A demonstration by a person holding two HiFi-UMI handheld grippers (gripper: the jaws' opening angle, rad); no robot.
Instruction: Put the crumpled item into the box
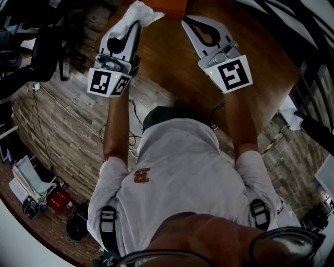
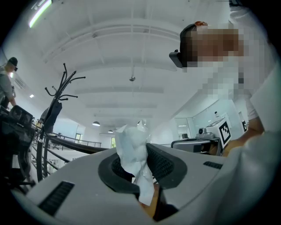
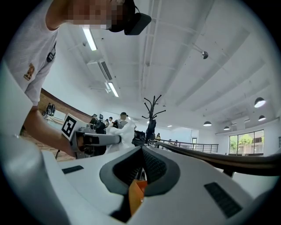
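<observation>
A white crumpled paper (image 1: 136, 13) sticks out past the tips of my left gripper (image 1: 131, 27), which is shut on it. In the left gripper view the paper (image 2: 131, 147) stands upright, pinched between the dark pads. My right gripper (image 1: 191, 22) is level with it to the right, jaws shut with nothing between them. Both are held above a round wooden table (image 1: 172, 73). An orange box (image 1: 171, 5) shows at the top edge, between and beyond the two grippers. In the right gripper view a bit of orange (image 3: 137, 192) shows through the gap behind the closed tips.
A black office chair (image 1: 31, 49) stands left of the table on the brick-pattern floor, with cables (image 1: 78, 120) beside it. A red item (image 1: 60, 201) and bags lie at the lower left. A coat rack (image 3: 151, 112) and several people stand in the background.
</observation>
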